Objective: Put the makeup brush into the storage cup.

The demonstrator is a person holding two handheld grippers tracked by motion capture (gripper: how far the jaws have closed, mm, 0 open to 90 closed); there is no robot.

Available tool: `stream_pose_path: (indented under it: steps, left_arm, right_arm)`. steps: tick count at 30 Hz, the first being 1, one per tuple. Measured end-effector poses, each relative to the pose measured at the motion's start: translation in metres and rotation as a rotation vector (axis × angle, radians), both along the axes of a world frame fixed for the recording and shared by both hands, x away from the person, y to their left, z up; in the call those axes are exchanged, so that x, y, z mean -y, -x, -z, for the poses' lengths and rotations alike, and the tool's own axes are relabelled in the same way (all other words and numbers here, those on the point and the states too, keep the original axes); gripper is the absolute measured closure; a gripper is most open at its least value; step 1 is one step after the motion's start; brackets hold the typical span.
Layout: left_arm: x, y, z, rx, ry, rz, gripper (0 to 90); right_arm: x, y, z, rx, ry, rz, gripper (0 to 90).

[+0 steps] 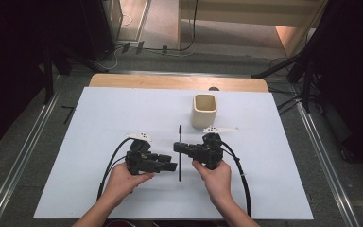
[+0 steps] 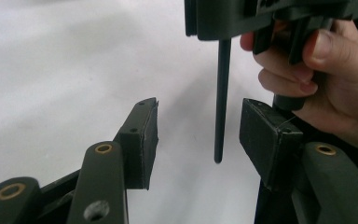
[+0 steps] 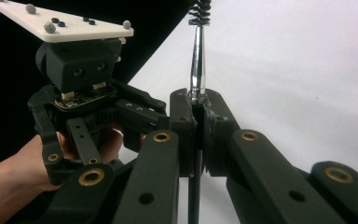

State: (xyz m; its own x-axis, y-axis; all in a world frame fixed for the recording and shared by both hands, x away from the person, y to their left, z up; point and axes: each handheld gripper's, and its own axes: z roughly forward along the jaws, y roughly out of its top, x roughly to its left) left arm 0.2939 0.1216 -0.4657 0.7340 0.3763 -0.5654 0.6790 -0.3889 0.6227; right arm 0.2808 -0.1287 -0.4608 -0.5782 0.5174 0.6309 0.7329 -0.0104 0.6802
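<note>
Brush (image 1: 180, 156) clamped in closed right gripper (image 1: 178, 147); left gripper (image 1: 172, 166) wide open, holding nothing, pads (image 2: 142, 140) flanking handle end above white table (image 1: 99, 123).

Both grippers are matte black linkages of flat bars joined at brass-ringed pivots, with small round holes drilled along the arms; the left gripper (image 1: 170, 166) ends in two thick rectangular pads (image 2: 142, 140) with rough, slightly worn faces, and the right gripper (image 1: 177, 147) has the same blocky build. Each carries a pale three-cornered plate (image 3: 65, 21) on top, studded with small grey and black knobs, above a boxy black housing with a bit of exposed circuit board beneath. A black cable (image 1: 111, 163) loops back from each gripper, and the person's forearms are bare, with no sleeves
</note>
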Motion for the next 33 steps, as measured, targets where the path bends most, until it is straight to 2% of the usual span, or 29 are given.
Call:
stream_pose_path:
  steps: [3,9,15,18,21,23,28,29,32,33]
  left_arm:
    - [-0.002,0.000,-0.001,0.003,-0.002,-0.004,47.2]
    - [-0.005,0.003,-0.004,0.061,-0.059,-0.010,47.1]
    - [-0.007,0.004,-0.005,0.084,-0.100,-0.012,47.2]
    - [-0.009,0.005,-0.006,0.103,-0.120,-0.030,47.1]
    - [-0.014,0.004,-0.008,0.106,-0.108,-0.026,47.1]
    - [-0.017,0.003,-0.009,0.093,-0.108,-0.029,47.1]
    - [-0.026,0.002,-0.010,0.117,-0.146,-0.018,47.1]
    - [-0.028,0.001,-0.010,0.126,-0.167,-0.011,47.1]
    - [-0.031,0.001,-0.009,0.142,-0.188,-0.011,47.1]
    - [-0.032,0.001,-0.009,0.144,-0.182,-0.019,47.1]
  right_arm:
    - [0.002,-0.001,0.000,-0.001,0.007,0.002,85.6]
    - [0.007,-0.003,0.000,-0.012,0.014,0.009,85.6]
    - [0.008,-0.004,0.000,-0.017,0.029,0.008,85.6]
    - [0.010,-0.005,0.001,-0.021,0.034,0.007,85.5]
    - [0.010,-0.005,0.001,-0.022,0.036,0.010,85.5]
    - [0.011,-0.006,0.001,-0.025,0.038,0.012,85.5]
    - [0.014,-0.006,0.002,-0.028,0.040,0.018,85.5]
    - [0.014,-0.006,0.002,-0.031,0.039,0.018,85.5]
    - [0.015,-0.007,0.002,-0.033,0.041,0.017,85.5]
    - [0.015,-0.007,0.002,-0.034,0.041,0.018,85.5]
